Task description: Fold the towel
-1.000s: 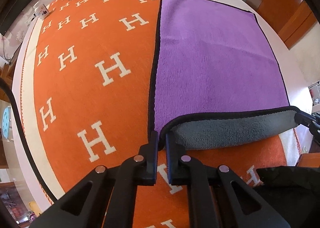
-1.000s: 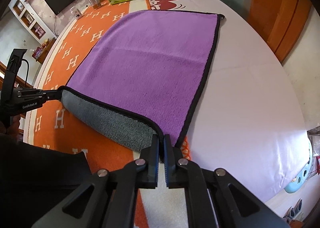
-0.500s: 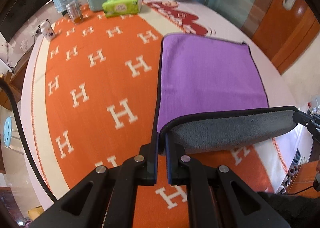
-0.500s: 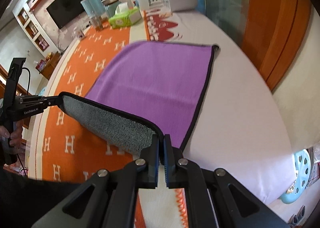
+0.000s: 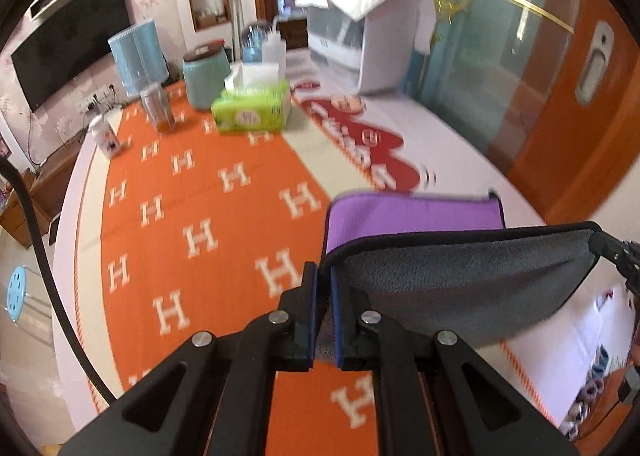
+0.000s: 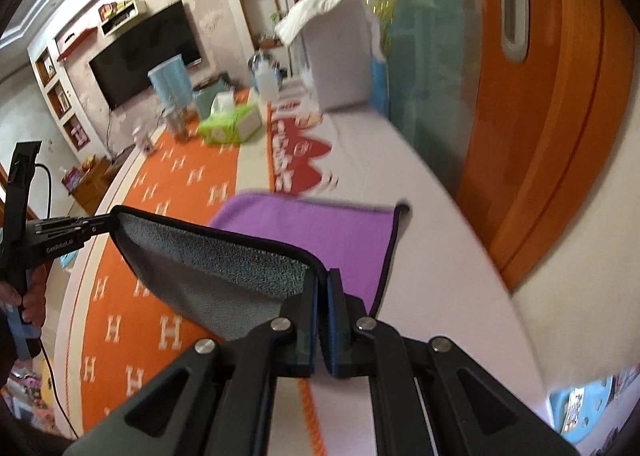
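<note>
The towel (image 5: 408, 214) is purple on top, grey underneath, with a black hem. It lies on the table with its near edge lifted, so the grey underside (image 5: 460, 288) faces me. My left gripper (image 5: 323, 276) is shut on the near left corner. My right gripper (image 6: 323, 280) is shut on the near right corner. The lifted edge hangs stretched between them above the table. The far part of the towel (image 6: 312, 220) still rests flat. Each view shows the other gripper at the opposite corner.
An orange cloth with white H marks (image 5: 192, 216) covers the left of the table. At the far end stand a green tissue box (image 5: 252, 110), a teal jar (image 5: 206, 78), a glass (image 5: 158, 108), a small bottle (image 5: 106, 136) and a white appliance (image 5: 372, 48). An orange door (image 6: 560, 96) is on the right.
Both grippers have risen and carried the towel's near edge up and forward. More grey underside shows and less purple top is visible.
</note>
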A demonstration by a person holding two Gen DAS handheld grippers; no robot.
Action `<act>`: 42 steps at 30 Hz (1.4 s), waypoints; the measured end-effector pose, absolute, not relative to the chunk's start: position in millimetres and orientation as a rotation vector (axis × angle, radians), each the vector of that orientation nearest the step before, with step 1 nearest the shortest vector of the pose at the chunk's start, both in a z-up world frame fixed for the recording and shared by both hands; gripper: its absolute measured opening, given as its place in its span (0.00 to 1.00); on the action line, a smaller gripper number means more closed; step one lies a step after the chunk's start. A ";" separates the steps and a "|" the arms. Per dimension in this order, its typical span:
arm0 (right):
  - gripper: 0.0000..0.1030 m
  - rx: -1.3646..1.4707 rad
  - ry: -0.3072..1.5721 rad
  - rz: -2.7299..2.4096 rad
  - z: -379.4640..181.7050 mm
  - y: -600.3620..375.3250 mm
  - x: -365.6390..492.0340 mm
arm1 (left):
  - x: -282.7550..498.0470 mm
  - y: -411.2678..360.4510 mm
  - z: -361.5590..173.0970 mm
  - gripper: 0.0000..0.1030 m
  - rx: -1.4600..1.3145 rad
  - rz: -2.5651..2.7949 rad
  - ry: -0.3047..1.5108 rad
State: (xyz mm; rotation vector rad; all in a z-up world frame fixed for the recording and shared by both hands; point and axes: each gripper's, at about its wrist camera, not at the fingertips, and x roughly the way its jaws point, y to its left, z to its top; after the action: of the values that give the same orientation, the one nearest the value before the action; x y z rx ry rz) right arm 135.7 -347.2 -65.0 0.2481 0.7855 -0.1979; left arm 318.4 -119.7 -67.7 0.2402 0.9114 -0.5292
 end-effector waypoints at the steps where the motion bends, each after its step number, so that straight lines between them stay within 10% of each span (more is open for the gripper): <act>1: 0.04 0.235 0.769 -0.210 -63.3 -349.5 140.2 | 323.2 -124.0 -66.3 0.04 0.235 -0.527 0.891; 14: 0.05 0.116 0.686 -0.361 -71.0 -370.6 195.3 | 378.5 -171.2 -93.7 0.05 0.167 -0.528 0.855; 18: 0.11 0.110 0.696 -0.378 -76.3 -372.5 205.5 | 384.5 -179.0 -102.7 0.35 0.167 -0.504 0.871; 23: 0.44 0.123 0.699 -0.376 -78.5 -373.9 209.2 | 382.6 -184.0 -102.8 0.60 0.185 -0.495 0.861; 42: 0.71 0.245 0.724 -0.329 -60.3 -351.1 177.8 | 329.3 -143.8 -61.0 0.82 0.115 -0.420 0.886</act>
State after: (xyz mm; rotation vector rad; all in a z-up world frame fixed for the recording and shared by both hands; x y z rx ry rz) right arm 177.8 -351.1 -60.3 0.2446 0.7245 -0.3285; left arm 329.3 -143.8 -61.0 0.1154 0.8862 -0.4196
